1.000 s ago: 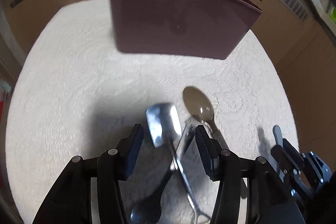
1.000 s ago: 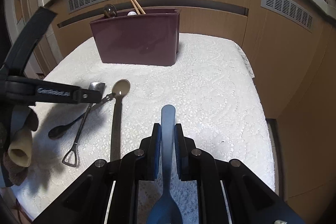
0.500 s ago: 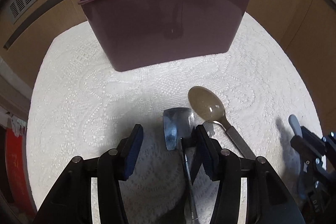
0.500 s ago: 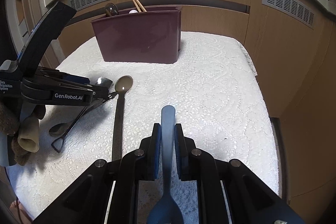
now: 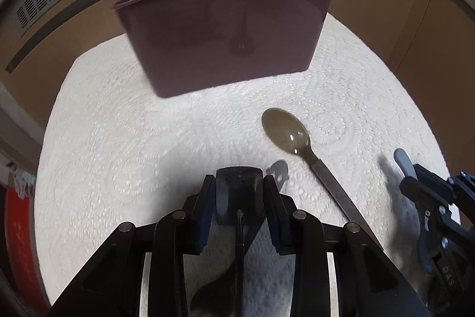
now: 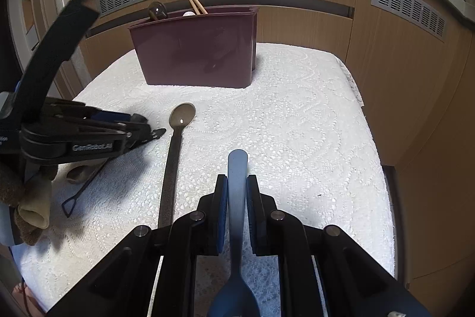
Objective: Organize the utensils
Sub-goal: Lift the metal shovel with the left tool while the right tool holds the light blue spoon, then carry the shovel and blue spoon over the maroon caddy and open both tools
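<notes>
Left gripper [image 5: 239,199], jaws just closing, pinches the metal spatula [image 5: 239,192], blade pointing far toward the maroon caddy [image 5: 225,34]; right gripper [image 6: 237,208] clamps the blue spoon [image 6: 237,183] lengthwise above the white lace tablecloth [image 6: 297,124].

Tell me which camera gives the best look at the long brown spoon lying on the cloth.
The right wrist view: the brown spoon shows nearly whole there, bowl toward the maroon caddy, handle running back beside the right gripper. The left wrist view shows its bowl clearly, but the handle's end is hidden behind the left gripper.
</notes>
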The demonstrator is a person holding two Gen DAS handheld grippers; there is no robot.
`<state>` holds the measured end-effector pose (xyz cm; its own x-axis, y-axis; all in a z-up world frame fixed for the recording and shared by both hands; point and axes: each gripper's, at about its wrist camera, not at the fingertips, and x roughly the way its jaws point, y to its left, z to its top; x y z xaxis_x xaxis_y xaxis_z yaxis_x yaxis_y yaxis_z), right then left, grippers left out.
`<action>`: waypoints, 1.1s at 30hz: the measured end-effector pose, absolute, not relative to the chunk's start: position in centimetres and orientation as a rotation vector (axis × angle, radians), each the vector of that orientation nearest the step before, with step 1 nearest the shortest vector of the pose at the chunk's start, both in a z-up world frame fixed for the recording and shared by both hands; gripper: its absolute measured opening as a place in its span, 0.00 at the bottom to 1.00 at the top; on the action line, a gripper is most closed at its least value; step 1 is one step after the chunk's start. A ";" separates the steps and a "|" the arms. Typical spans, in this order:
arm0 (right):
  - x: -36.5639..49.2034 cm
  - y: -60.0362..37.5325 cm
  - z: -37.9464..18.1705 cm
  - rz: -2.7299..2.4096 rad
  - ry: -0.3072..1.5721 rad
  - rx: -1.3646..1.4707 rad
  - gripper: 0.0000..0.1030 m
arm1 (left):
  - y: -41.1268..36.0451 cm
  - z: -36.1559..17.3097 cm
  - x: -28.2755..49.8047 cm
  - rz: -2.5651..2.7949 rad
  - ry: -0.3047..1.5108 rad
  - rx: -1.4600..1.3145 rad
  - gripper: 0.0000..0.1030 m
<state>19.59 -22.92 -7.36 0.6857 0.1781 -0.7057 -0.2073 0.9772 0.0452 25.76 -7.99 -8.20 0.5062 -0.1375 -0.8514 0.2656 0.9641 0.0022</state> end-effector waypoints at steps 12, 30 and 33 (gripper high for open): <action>18.0 -23.3 -4.3 0.250 0.705 0.007 0.11 | -3.8 -2.3 19.4 -0.308 0.820 0.012 0.32; 22.8 -21.6 13.4 0.259 0.299 -0.039 0.11 | -2.2 16.4 26.0 -0.417 0.250 -0.181 0.32; 25.2 -21.1 16.5 0.243 0.235 -0.041 0.11 | -1.8 18.4 28.5 -0.398 0.145 -0.194 0.32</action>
